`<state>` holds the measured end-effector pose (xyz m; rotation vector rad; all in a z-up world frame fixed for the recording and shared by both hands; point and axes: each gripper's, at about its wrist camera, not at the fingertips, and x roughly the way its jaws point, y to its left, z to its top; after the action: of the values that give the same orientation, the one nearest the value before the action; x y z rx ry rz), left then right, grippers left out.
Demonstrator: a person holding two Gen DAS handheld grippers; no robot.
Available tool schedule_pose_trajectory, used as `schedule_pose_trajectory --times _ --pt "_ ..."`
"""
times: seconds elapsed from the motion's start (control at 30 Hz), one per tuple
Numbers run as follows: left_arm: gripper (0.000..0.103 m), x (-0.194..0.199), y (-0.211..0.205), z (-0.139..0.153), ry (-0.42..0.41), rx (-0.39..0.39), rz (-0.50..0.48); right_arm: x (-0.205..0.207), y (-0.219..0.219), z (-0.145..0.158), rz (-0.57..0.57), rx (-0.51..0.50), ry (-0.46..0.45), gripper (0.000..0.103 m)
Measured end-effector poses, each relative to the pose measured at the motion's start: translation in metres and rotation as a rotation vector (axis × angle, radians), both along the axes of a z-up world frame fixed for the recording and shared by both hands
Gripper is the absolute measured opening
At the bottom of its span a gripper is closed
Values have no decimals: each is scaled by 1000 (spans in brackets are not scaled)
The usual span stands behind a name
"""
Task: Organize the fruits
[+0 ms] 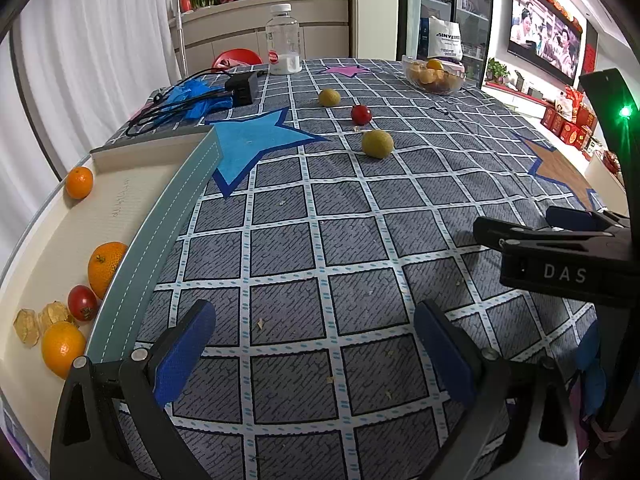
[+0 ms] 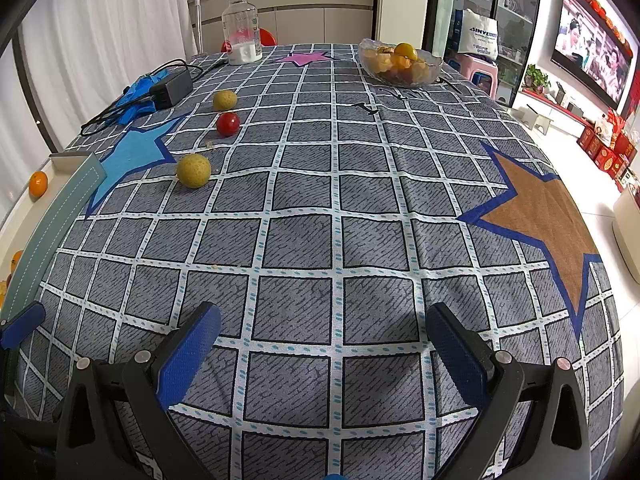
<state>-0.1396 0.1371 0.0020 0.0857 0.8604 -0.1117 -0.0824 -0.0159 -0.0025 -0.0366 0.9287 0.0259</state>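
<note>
Three loose fruits sit on my counter's checked cloth: near yellow-green fruit, red tomato, far yellow-green fruit, in a line beside the blue star. Tray at the left edge holds three oranges, a tomato, two husked berries; glass bowl of fruit sits far back. My left tool and right tool hang spread wide, empty, above the cloth.
</note>
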Motion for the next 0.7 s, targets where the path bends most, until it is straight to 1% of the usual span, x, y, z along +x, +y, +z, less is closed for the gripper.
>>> schedule_pose_trajectory --times 0.43,0.6,0.7 --pt "100 0 0 0 5 -1 2 0 0 0 0 0 0 103" --pt "100 7 7 0 29 -33 3 0 0 0 0 0 0 103" --pt "101 9 8 0 36 -37 -4 0 0 0 0 1 0 103"
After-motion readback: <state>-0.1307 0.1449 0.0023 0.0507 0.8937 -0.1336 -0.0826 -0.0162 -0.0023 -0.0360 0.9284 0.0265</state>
